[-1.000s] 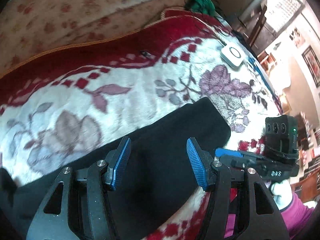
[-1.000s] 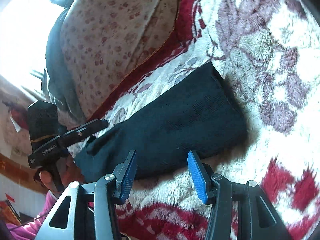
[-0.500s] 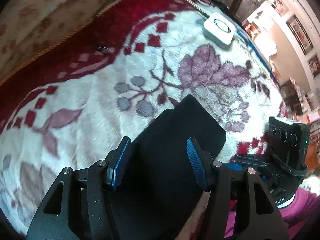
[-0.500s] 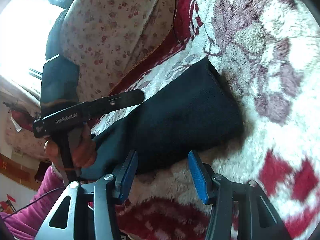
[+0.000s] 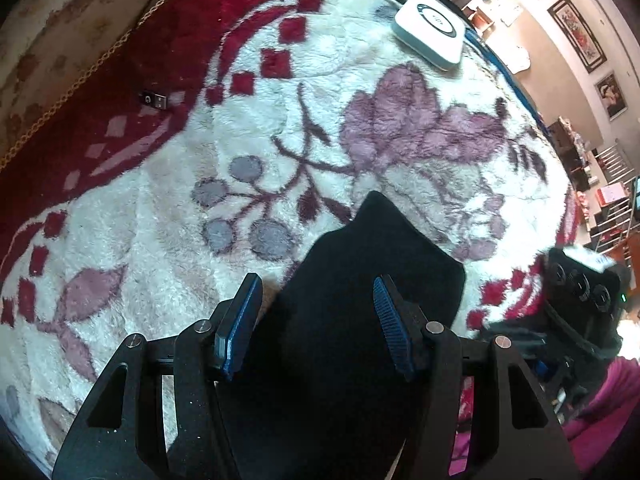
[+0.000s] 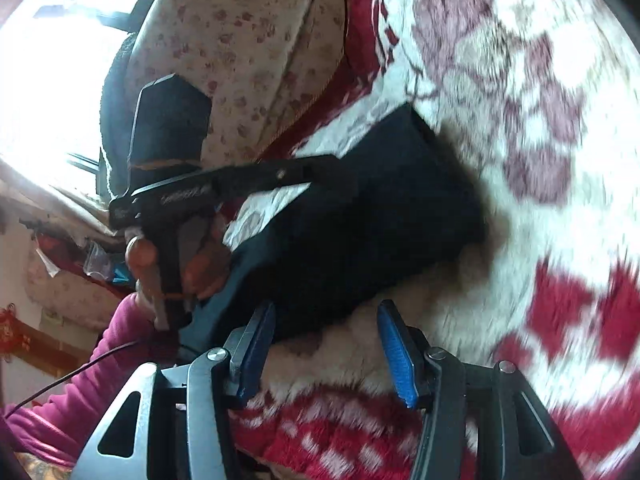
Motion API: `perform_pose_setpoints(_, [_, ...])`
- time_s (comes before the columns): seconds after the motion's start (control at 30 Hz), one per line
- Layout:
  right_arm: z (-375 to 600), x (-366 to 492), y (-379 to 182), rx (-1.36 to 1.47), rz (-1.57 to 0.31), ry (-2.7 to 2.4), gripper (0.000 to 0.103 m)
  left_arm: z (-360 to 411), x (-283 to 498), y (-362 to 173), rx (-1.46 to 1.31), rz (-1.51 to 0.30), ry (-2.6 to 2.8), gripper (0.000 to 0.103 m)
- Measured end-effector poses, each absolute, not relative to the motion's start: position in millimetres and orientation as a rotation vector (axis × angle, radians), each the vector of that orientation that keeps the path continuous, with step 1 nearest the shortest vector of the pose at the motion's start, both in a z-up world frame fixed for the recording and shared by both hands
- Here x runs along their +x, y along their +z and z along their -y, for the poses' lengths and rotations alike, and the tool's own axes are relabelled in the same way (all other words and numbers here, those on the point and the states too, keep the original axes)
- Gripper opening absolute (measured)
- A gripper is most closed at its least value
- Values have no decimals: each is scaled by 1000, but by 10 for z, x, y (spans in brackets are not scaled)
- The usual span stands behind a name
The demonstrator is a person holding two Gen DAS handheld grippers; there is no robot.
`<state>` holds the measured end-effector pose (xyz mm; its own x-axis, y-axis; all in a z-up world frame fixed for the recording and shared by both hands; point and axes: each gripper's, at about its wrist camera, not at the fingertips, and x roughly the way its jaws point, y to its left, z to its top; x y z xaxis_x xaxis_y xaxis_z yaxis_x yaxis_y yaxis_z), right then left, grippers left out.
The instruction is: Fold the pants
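A: Left wrist view. Where are the pants?
B: The black pants lie folded on the fleece blanket, in the lower centre of the frame, their narrow end pointing toward the upper right. The left gripper hangs above them with its jaws wide apart; the blue pads press on nothing.

A: What else appears in that view?
B: A white square device rests on the blanket at upper right, well apart from the pants. A small dark object lies on the red border at upper left. The right gripper's camera block shows at the right edge.

A: Right wrist view?
B: The pants fill the centre, lying across the blanket. The right gripper sits at lower centre, jaws apart and empty, near the garment's lower edge. At left, a hand in a magenta sleeve holds the left gripper over the pants. A floral cushion stands at the upper left.
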<state>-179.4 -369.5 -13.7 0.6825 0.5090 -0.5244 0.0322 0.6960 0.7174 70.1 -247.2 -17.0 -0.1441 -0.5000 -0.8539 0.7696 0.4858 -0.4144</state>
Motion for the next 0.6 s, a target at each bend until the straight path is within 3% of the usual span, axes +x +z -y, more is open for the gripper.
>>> perform_pose_setpoints(0.1, [3658,-1853,-126,734,-795,288,52,2495,725,-197,266,-1310,-1130,59])
perform_pose_setpoints(0.27, [3729,-1686,-178,786,-722,278,52,2629,660,-228,299,-1317,-1149,71])
perform_pose_setpoints(0.4, [3736,-1671,-178,770,-653,289,52,2811,589,-243,389,-1293,-1171,71])
perform_pose_setpoints(0.47, [3750,-1681,-198,759,-625,304,43,2874,534,-245,447,-1257,-1189,71])
perform_pose_setpoints(0.53, [3771,-1657,-248,767,-623,294,24,2913,494,-244,469,-1233,-1199,69])
perform_pose_setpoints(0.6, [3776,-1639,-266,778,-610,312,19,2907,516,-249,456,-1231,-1191,60])
